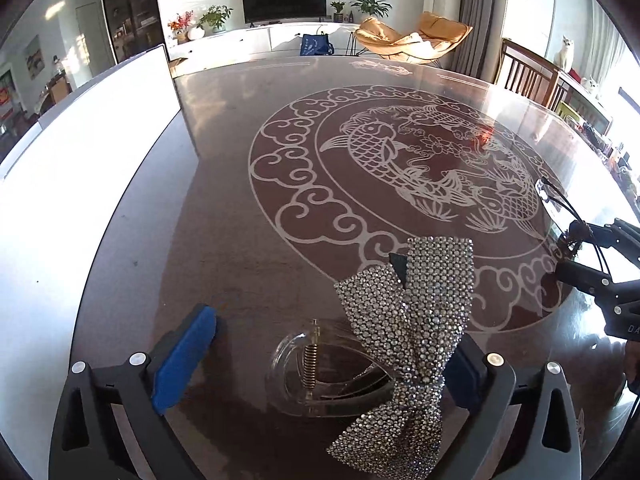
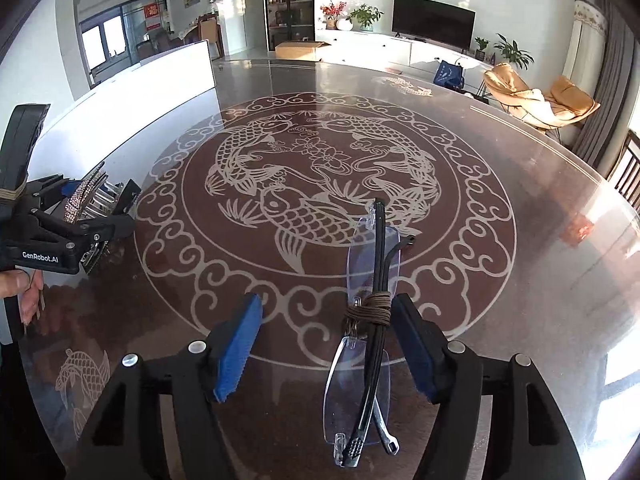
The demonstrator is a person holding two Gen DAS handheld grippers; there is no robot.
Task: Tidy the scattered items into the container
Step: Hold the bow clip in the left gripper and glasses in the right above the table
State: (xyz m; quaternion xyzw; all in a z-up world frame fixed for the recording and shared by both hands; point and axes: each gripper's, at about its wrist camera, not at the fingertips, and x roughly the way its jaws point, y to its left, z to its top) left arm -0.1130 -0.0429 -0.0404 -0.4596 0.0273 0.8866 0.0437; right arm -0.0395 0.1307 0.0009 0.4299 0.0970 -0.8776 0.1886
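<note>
A rhinestone bow hair clip on a clear claw clip sits between the fingers of my left gripper. The bow leans against the right finger and hides its pad. The left blue pad stands well apart from it, so the gripper is open. Folded rimless glasses, bound with a brown cord, lie on the table inside my right gripper. They sit close to the right finger. That gripper's left pad is clear of them, so it is open too.
The round glass table bears a fish pattern. A large white box-like surface runs along its left side. In the left wrist view the right gripper shows at the right edge. A person's hand holds the left gripper. A wooden chair stands far right.
</note>
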